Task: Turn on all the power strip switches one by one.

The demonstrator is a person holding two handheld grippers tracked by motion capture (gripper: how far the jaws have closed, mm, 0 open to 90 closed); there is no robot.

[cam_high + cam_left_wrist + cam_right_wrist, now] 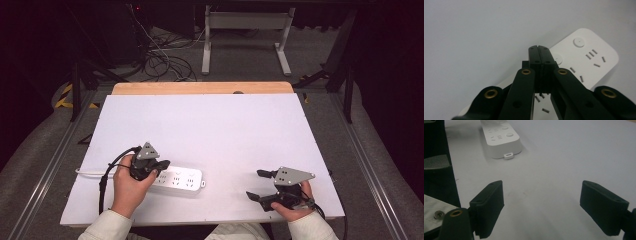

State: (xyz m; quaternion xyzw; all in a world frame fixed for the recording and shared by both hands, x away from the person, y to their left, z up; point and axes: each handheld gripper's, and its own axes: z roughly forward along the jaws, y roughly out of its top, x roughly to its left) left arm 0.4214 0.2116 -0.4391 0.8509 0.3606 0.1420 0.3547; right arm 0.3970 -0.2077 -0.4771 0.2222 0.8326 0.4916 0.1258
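A white power strip [179, 179] lies flat near the front left of the white table, its white cord [90, 173] running off to the left. My left gripper [161, 166] hovers over the strip's left end with both jaws pressed together and nothing between them. In the left gripper view the shut tips [539, 51] sit just above the power strip [586, 58], close to a round button [579, 41]. My right gripper [258, 185] rests at the front right, open and holding nothing. The right gripper view has its gripper [551, 197] over bare table, the power strip [501, 140] farther off.
The white tabletop [210, 130] has a wooden strip [200, 88] along its far edge. Beyond it stand a metal frame [245, 35] and a tangle of cables [160, 60] on the floor. Black cables trail from both grippers near the front edge.
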